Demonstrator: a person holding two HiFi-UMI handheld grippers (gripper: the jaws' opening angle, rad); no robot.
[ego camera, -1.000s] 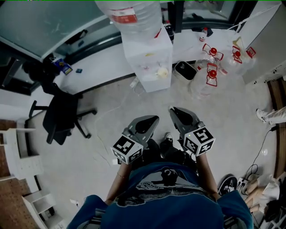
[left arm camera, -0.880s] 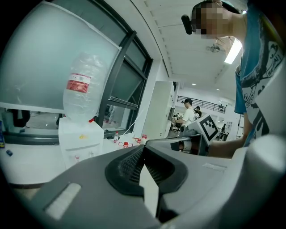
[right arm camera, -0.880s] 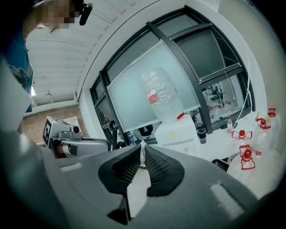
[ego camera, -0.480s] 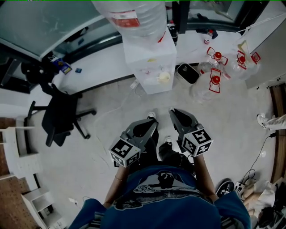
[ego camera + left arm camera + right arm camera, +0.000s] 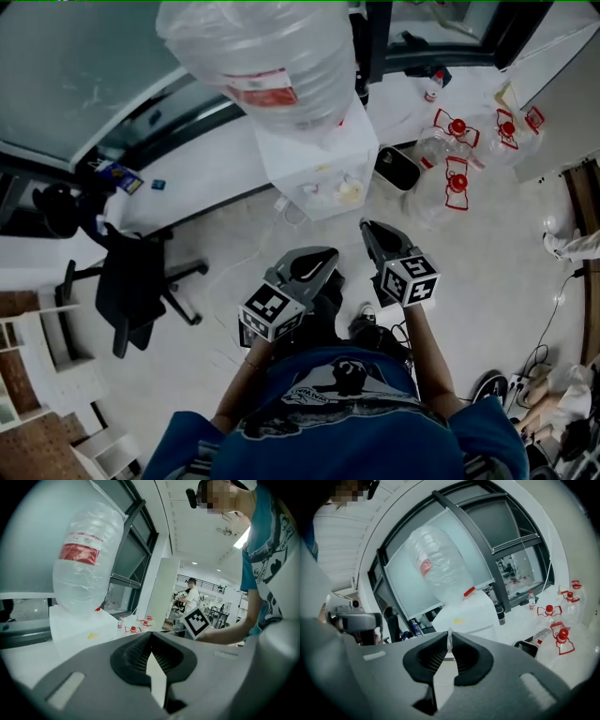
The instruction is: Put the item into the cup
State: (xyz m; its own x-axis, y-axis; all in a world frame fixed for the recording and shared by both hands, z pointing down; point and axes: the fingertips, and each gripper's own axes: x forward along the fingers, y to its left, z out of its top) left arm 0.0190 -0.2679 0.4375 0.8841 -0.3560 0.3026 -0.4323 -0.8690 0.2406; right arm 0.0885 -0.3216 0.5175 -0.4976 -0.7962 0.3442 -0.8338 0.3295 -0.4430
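Note:
I stand facing a white water dispenser (image 5: pixel 314 159) with a big clear bottle (image 5: pixel 262 56) upside down on top. A small pale yellow round thing (image 5: pixel 352 192) sits on the dispenser's front; I cannot tell whether it is a cup. My right gripper (image 5: pixel 375 232) is held at waist height, pointing at the dispenser. In the right gripper view its jaws pinch a thin pale strip (image 5: pixel 449 637) at the tips. My left gripper (image 5: pixel 314 265) hangs beside it, lower and to the left. Its jaws (image 5: pixel 151 637) meet at the tips with nothing between them.
Several empty clear bottles with red caps (image 5: pixel 457 178) lie on the floor right of the dispenser, next to a black bin (image 5: pixel 398 167). A black office chair (image 5: pixel 136 281) stands to the left. Cables (image 5: pixel 544 352) trail on the floor at the right. A window ledge runs behind.
The dispenser has come closer and looms larger in the head view. Both grippers have moved a little forward and right. Their jaws look the same as before.

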